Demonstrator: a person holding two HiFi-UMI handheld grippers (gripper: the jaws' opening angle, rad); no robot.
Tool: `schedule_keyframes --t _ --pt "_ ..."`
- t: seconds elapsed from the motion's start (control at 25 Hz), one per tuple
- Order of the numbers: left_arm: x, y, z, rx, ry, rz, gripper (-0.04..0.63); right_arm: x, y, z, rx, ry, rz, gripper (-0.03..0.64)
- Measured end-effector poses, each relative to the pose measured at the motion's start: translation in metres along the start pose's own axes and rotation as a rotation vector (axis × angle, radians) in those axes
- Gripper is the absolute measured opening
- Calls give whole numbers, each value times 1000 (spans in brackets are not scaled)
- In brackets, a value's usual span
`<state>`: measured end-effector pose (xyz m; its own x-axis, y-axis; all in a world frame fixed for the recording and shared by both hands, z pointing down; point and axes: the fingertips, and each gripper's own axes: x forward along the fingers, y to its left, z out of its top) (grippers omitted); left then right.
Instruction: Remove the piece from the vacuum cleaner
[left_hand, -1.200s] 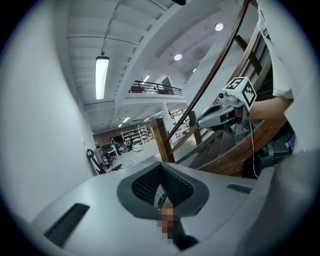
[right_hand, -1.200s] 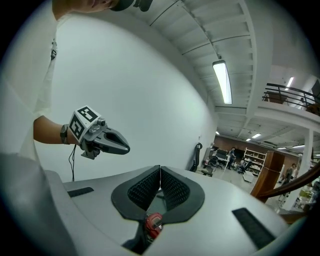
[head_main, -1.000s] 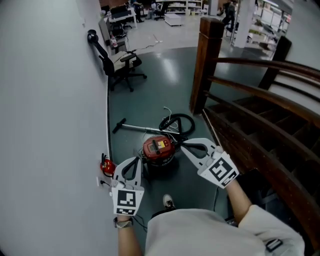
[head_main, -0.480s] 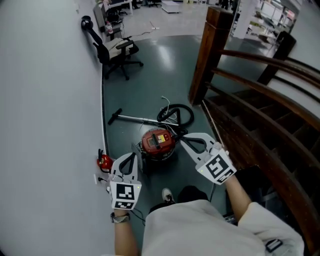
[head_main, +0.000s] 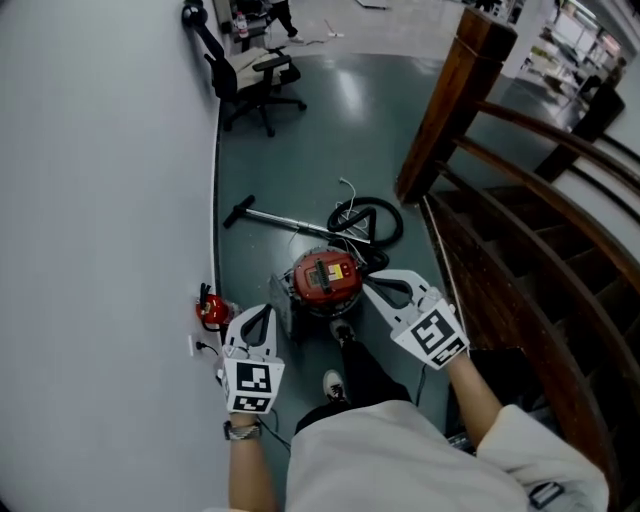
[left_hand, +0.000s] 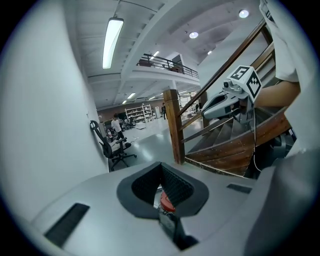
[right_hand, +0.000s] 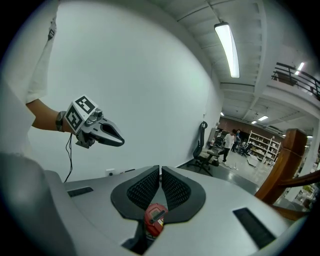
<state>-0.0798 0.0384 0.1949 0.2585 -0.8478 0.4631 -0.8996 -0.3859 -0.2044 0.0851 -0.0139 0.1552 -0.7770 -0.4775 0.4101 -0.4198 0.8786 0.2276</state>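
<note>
White plastic grippers, two, occupy the near field. Left gripper (head_main: 264, 310), jaws pressed together on nothing, hangs just left of the vacuum cleaner (head_main: 325, 279). Right gripper (head_main: 371, 286), jaws likewise closed and empty, hangs just right of it. Neither touches it. One light shoe (head_main: 336, 382) shows nearer than the canister, and the person's dark leg (head_main: 362, 365) reaches almost to it. The vacuum cleaner, a single red canister, stands on the dark floor (head_main: 300, 150) between the two grippers. Just beyond it lie one coiled black hose (head_main: 373, 219) and one metal wand (head_main: 276, 220), which extends to its far left. One small red object (head_main: 209, 311) sits at the wall, left of the canister. One office chair (head_main: 256, 72) stands well beyond.

Probable hazards:
- Closed jaws arriving at the piece would push it, not grasp it.
- The free-standing canister may roll or tip under a one-sided pull.
- The hose could drag along.
</note>
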Motion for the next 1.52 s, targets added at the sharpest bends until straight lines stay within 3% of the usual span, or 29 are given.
schedule_keyframes --t 0.64,0.84,1.0,1.12,1.32,1.52 --pt "75 23 -69 -109 159 19 0 100 -23 -75 267 52 159 32" --pt "88 36 -98 -189 183 36 0 128 -22 -101 369 90 186 48" --pt "96 41 -118 -237 201 41 0 144 -19 -121 454 106 189 101" --pt "101 39 -129 -247 225 43 0 153 -16 -141 508 121 185 107" --pt "112 37 -144 -333 215 27 0 168 -8 -177 625 161 170 114" --pt "128 30 -166 -341 254 10 0 183 13 -218 666 238 192 118"
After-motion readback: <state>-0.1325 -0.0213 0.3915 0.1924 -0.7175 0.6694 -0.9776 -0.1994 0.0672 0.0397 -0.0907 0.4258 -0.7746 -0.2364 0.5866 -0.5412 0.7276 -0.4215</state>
